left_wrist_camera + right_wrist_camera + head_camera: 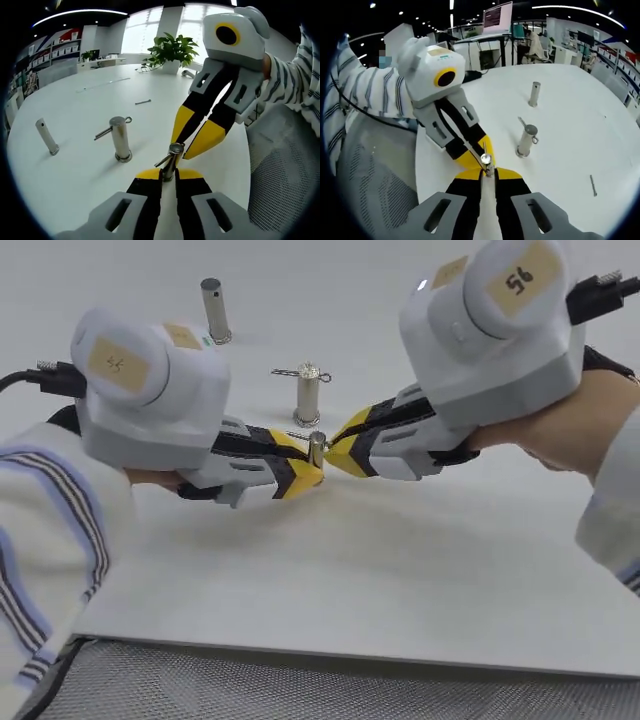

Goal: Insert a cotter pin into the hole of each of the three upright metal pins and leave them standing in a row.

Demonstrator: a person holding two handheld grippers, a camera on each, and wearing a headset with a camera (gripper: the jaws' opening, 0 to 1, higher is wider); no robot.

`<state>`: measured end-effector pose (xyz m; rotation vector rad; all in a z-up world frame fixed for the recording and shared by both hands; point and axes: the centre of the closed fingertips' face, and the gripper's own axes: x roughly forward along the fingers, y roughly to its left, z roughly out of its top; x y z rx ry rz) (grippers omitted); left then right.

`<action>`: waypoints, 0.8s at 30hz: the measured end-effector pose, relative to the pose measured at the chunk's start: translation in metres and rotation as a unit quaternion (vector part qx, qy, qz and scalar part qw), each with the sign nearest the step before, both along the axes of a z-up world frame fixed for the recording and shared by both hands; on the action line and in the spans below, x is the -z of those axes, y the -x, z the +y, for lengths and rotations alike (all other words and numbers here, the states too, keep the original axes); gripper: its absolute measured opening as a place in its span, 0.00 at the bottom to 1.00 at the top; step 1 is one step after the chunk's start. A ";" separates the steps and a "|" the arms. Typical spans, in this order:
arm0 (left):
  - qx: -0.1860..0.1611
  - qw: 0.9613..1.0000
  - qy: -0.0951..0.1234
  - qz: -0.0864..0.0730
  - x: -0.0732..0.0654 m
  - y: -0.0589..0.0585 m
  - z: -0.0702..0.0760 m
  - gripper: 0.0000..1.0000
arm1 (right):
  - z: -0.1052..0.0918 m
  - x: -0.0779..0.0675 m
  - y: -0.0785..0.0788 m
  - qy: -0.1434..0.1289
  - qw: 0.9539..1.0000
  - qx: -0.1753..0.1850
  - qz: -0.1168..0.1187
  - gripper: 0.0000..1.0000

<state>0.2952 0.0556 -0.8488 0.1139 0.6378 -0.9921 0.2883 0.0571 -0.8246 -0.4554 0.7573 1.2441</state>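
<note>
In the left gripper's [168, 176] jaws, a metal pin [173, 158]

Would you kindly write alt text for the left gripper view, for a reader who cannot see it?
The left gripper clamps an upright metal pin with a cotter pin through it, with the right gripper at its head. Behind on the white table stand a second fitted pin and a bare pin.
</note>
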 end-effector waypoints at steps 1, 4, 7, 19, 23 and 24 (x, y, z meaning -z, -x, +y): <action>0.001 1.000 -0.003 0.000 0.001 0.000 0.000 0.08 | 0.000 0.001 0.000 0.001 1.000 0.003 0.003 0.11; 0.003 1.000 -0.009 0.002 0.003 0.002 0.000 0.11 | 0.004 0.001 0.001 -0.009 1.000 0.005 0.008 0.12; 0.004 1.000 -0.014 0.006 0.005 0.004 0.001 0.14 | 0.008 0.002 0.000 -0.013 1.000 0.006 0.006 0.14; -0.001 0.999 -0.032 0.012 0.010 0.006 0.012 0.30 | 0.013 0.011 -0.005 -0.009 1.000 -0.007 -0.013 0.15; -0.007 0.999 -0.033 0.013 0.011 0.005 0.016 0.33 | 0.013 0.014 -0.004 -0.008 1.000 -0.005 -0.012 0.14; -0.007 0.999 -0.034 0.012 0.011 0.005 0.017 0.33 | 0.013 0.014 -0.005 -0.008 1.000 -0.003 -0.014 0.14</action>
